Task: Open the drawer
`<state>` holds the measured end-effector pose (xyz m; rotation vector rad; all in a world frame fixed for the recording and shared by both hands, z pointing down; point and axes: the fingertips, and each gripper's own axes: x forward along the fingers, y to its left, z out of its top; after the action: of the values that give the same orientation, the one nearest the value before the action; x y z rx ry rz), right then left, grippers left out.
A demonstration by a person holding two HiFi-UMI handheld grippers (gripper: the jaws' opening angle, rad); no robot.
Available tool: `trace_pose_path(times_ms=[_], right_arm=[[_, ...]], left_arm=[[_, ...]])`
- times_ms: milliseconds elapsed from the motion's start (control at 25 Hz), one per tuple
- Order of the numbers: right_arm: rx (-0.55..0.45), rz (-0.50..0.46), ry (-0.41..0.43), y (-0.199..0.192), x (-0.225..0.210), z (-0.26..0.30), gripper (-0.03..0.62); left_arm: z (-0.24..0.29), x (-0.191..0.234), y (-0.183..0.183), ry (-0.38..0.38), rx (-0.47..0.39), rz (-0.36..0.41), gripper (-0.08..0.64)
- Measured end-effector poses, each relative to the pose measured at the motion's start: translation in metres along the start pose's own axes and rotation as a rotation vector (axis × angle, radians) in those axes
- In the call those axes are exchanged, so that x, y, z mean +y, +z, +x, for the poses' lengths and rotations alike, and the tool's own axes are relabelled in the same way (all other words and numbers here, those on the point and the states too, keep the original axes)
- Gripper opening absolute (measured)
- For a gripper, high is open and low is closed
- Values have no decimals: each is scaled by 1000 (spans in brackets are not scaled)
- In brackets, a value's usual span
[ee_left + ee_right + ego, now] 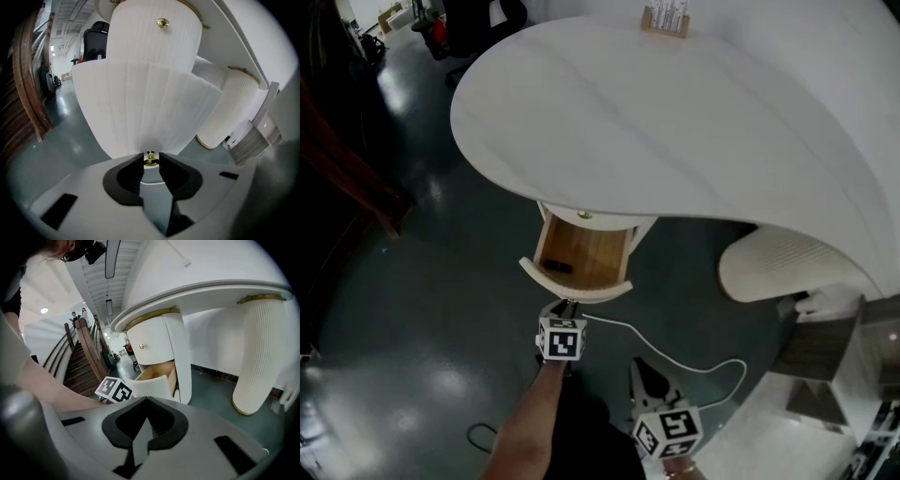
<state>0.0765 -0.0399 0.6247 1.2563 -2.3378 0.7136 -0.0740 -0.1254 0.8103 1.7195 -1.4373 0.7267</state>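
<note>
Two grippers, one drawer.

Head view: the drawer is standing well out from under the white desk, showing its wooden floor and a small dark item lying inside. The left gripper is meeting the drawer's curved front at its middle. The right gripper is hanging lower and nearer the person, apart from the furniture, with a white cable trailing on the floor beside it.

Left gripper view: the left gripper is clamping narrowly on the brass knob of the fluted drawer front. A second knob is showing on the closed drawer above.

Right gripper view: the right gripper is showing its jaws pressed together with nothing between them. The open drawer is lying ahead.

Handling note, as a judgement: the opening is looking nearly done. The remaining pull is calling for a straight, level draw along the runners — the knob is small, so any twisting or sagging risks slipping off it. Stopping short of the runners' end is seeming wise.
</note>
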Motion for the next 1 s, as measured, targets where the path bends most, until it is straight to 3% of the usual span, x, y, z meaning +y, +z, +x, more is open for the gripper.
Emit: trace_pose_path(times_ms=[1000], right_arm=[[73, 33, 2, -11, 36, -42, 3]], left_arm=[[-44, -5, -75, -13, 158, 8, 101]])
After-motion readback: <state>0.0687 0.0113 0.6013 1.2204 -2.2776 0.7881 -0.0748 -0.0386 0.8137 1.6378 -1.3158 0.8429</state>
